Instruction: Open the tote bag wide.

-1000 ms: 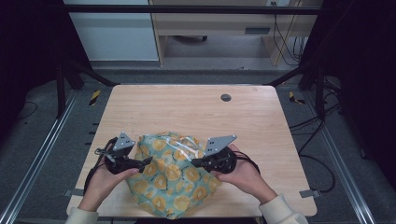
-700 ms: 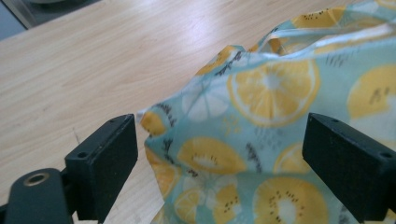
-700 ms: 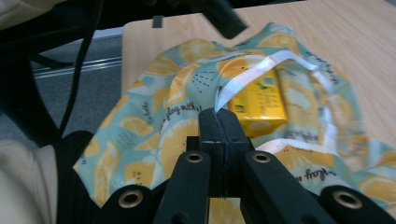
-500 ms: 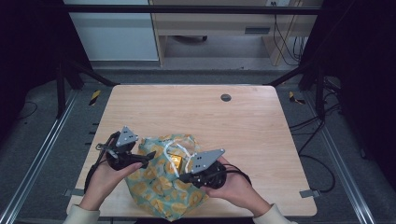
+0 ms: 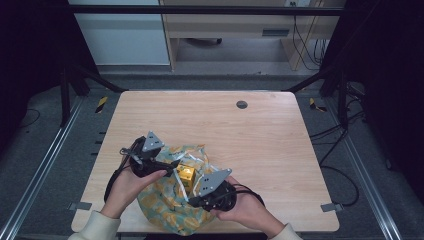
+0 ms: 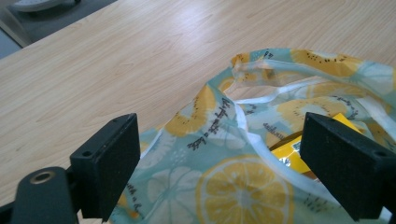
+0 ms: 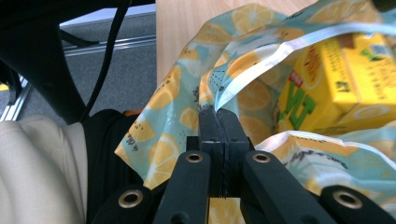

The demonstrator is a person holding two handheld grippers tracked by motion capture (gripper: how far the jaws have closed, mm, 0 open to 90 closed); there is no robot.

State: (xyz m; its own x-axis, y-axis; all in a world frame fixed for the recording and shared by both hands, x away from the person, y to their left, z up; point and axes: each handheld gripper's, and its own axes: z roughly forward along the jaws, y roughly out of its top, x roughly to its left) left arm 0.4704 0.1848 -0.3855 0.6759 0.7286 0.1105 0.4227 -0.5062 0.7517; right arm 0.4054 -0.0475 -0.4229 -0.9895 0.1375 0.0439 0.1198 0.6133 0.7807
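Bag (image 5: 167, 207) lying at the table's (image 5: 280, 145) near edge, a carton (image 5: 186, 173) sitting inside it. Left gripper (image 5: 172, 166) sitting at the bag's left, right gripper (image 5: 192, 200) at its right; grommet (image 5: 242, 104) lying well behind.

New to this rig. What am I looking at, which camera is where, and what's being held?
No robot here: a person holds hand tongs, one in each hand. The high view looks down on a wooden table from above the person's side. The other two cameras ride on the tongs and look along their black jaws. On the table lies a lemon-print bag with a yellow carton inside. The left tongs are open, jaws either side of the bag's rim. The right tongs are shut on the bag, pinching its fabric near the white edge.
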